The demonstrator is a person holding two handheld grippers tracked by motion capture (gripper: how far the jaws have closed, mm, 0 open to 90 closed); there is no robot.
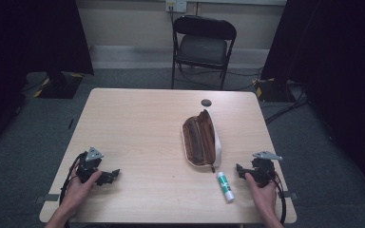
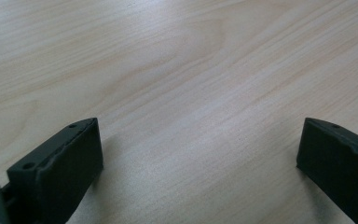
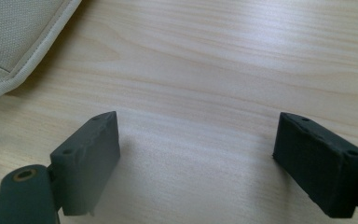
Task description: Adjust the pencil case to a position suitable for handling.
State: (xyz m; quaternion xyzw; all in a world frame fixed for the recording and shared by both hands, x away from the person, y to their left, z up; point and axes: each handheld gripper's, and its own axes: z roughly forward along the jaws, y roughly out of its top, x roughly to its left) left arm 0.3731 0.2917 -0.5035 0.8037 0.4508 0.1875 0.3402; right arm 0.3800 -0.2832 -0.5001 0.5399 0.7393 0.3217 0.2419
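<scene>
Your right hand-held gripper [image 1: 241, 170] rested on the surface [image 1: 138, 123] near its front right corner, jaws spread wide with nothing between them; the right gripper view showed bare wood in the gap and a cream corner of the pencil case [image 3: 16, 32] off to the upper left. The glue stick [image 1: 225, 185] lay just beside that gripper, toward the middle of the surface, and well apart from your left hand-held gripper [image 1: 114, 175], so your right hand was plainly the nearer one. The stick's long axis ran roughly front to back, slightly slanted, with its far end pointing at the near end of the pencil case, close to it. The case lay unzipped, brown lining up, its long axis also front to back. Your left hand-held gripper sat released over bare wood near the front left.
</scene>
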